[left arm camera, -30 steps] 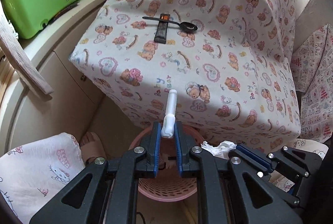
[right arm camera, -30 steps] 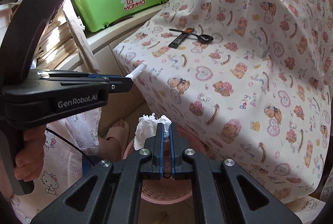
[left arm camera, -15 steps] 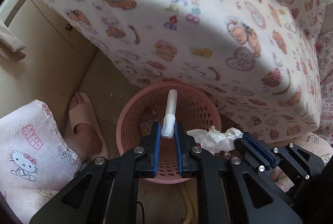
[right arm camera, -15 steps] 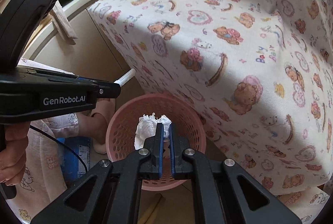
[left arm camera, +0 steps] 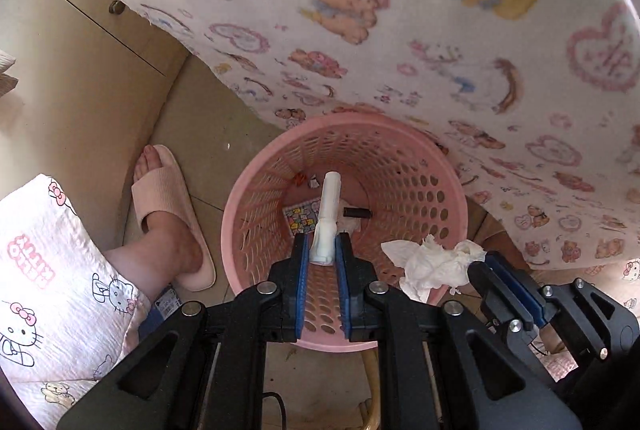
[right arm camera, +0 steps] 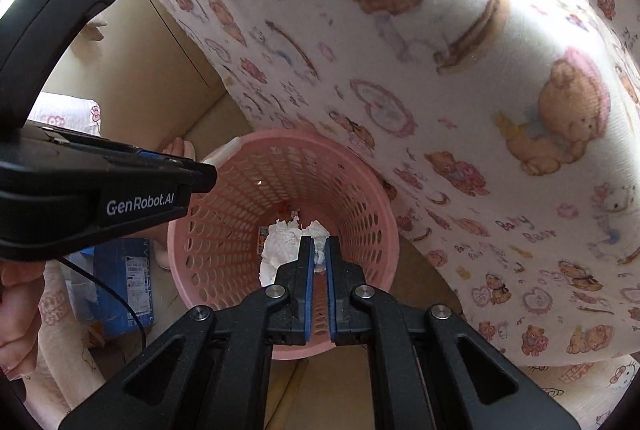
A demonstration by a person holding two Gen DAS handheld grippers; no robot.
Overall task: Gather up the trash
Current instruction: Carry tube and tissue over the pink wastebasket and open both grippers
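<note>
Trash in both grippers, right over the bin! The left gripper [left arm camera: 323, 250] has its blue pads closed on the base of a white plastic stick [left arm camera: 329, 214], which juts forward above the mouth of the pink basket [left arm camera: 240, 214]; what the stick actually is, hard to say. The right gripper [right arm camera: 316, 250] is pinched nearly together on a crumpled white tissue [right arm camera: 282, 244], and the wad hangs inside the basket's rim [right arm camera: 384, 214] in the right wrist view. From the left wrist camera the same tissue [left arm camera: 430, 262] shows at the basket's right edge, bunched ahead of the right gripper's blue-lined fingers [left arm camera: 508, 284], whose tips are buried in the paper.

Down in the basket bottom there's a small patterned wrapper [left arm camera: 300, 220], a dark cylinder [left arm camera: 356, 213] and a few scraps, partly blocked by the stick and too small to identify.

Above and behind the basket hangs a teddy-bear print cloth [left arm camera: 400, 30], draped so it hides whatever it covers, and its hem cuts off the basket's far rim. On the floor to the left, a foot in a pale pink slipper [left arm camera: 168, 206], with a Hello Kitty print garment [left arm camera: 48, 262] running out of frame. A blue box [right arm camera: 124, 282] sits beside the basket, half covered by the left gripper's body.
</note>
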